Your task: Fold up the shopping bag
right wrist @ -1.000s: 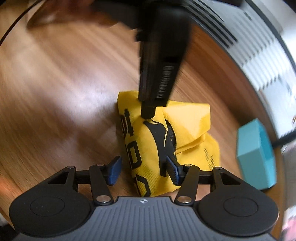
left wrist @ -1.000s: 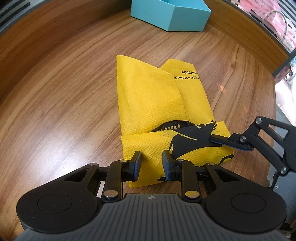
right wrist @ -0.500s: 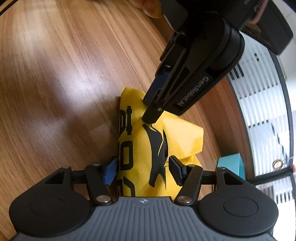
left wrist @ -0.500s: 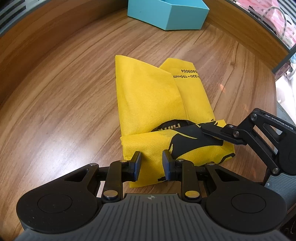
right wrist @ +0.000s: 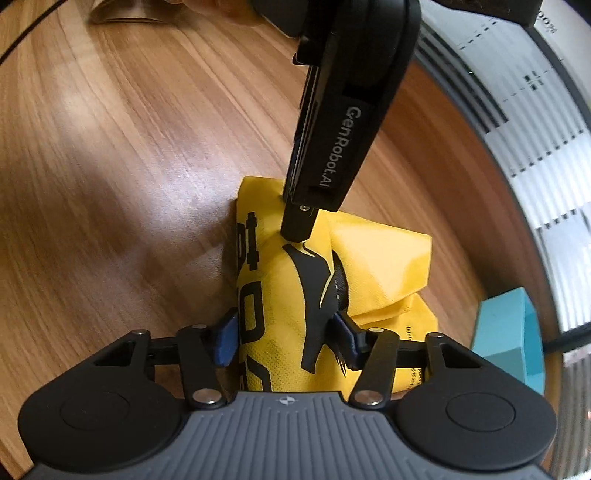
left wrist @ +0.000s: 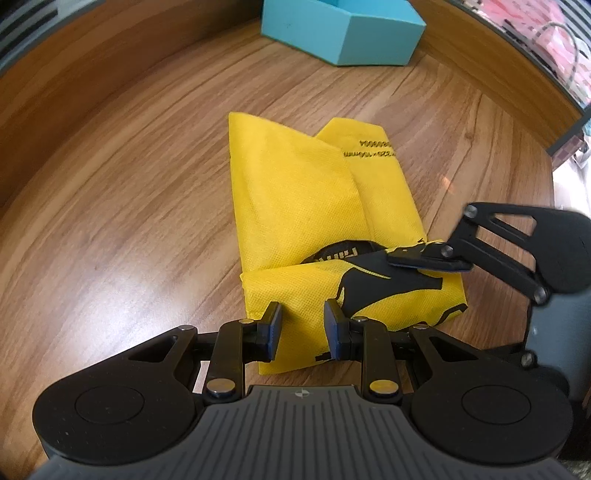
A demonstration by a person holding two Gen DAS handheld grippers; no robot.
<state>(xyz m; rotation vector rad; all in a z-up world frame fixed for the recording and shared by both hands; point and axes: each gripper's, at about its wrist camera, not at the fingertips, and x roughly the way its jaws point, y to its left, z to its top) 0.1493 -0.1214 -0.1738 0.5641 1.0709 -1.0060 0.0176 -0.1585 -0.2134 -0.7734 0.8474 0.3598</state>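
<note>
Your bag (left wrist: 295, 206), yellow non-woven fabric, lies folded into a small packet mid-frame on the wood table (left wrist: 110, 184) in both views; a teal box (left wrist: 340, 29) sits at the top of the left view, lower right in the right view.

Left gripper (left wrist: 302, 328): jaws part-open, tips down on the packet's near flap, pinning it; whether the pads pinch fabric you can't tell. Right gripper (right wrist: 286, 334): jaws closing, straddling the folded flap's end, pads about at the fabric edges, not clearly pressing yet.

Handling, as a guess: light, soft and springy, so folds will pop open unless you keep one tool pressing. It's slightly grippy, not fragile. Take hold at the doubled flap edge, not a single layer, or the layers will slide apart.

Writing: "GenRobot.AI" on the left tool's body in the right view. The bag has a black leaping-animal logo, big black letters partly hidden, and small upside-down print ending "150mm" plus digits, blurred.
</note>
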